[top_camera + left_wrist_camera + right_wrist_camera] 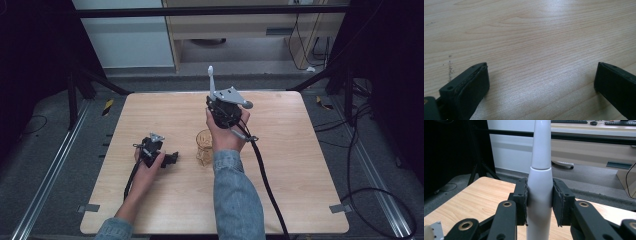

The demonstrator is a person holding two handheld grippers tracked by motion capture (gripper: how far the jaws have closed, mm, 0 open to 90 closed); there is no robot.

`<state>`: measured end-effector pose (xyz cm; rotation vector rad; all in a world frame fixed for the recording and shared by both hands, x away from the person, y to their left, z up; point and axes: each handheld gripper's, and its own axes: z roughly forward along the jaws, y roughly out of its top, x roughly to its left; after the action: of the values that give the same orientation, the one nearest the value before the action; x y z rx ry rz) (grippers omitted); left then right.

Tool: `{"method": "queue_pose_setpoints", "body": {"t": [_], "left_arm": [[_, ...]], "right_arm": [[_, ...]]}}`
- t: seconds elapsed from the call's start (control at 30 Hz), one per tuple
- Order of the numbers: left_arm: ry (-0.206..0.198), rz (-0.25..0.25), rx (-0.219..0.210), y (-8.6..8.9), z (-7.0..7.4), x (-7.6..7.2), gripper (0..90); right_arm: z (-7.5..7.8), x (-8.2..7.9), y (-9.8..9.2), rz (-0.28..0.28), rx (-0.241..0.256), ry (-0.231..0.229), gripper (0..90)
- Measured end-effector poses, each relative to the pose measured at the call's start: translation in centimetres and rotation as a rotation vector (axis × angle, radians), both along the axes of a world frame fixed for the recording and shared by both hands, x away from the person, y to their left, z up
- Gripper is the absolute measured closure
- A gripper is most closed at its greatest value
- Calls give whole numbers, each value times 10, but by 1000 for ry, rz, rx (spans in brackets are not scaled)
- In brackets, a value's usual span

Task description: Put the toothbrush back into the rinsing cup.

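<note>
Denim sleeve (235, 197) came in lowest at six o'clock, carrying the right arm up over the surface (280, 200), a pale wood square. Left hand-held gripper (159, 152) sat at about eight o'clock, resting low on the wood, and in its own view the jaws stood spread wide with bare grain between them. Right hand-held gripper (220, 107) was lifted near the centre, pointing toward twelve o'clock, and its two pads (560, 202) were pinching a white toothbrush-like handle (540, 192) upright, the slim neck rising past the top of that view. Amber glass cup (203, 146) stood just beside the right wrist, at seven o'clock from that gripper, between the two hands. My read: the handle was meant for the cup. To do it well, tip the wrist until the free end points down, line it up over the rim, lower slowly, and let go only once it rests inside, so the light cup doesn't tip.
</note>
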<state>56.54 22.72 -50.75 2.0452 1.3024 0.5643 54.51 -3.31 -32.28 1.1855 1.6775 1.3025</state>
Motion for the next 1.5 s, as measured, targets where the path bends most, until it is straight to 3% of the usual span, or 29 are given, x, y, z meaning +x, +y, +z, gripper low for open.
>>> {"method": "queue_pose_setpoints", "body": {"t": [0.53, 1.1, 1.5], "left_arm": [[0, -3, 0, 0, 0, 0, 0], [0, -5, 0, 0, 0, 0, 0], [0, -6, 0, 1, 0, 1, 0]], "right_arm": [[-8, -1, 5, 21, 20, 12, 673], [-21, 0, 15, 42, 7, 39, 672], [-45, 3, 23, 56, -16, 91, 672]]}}
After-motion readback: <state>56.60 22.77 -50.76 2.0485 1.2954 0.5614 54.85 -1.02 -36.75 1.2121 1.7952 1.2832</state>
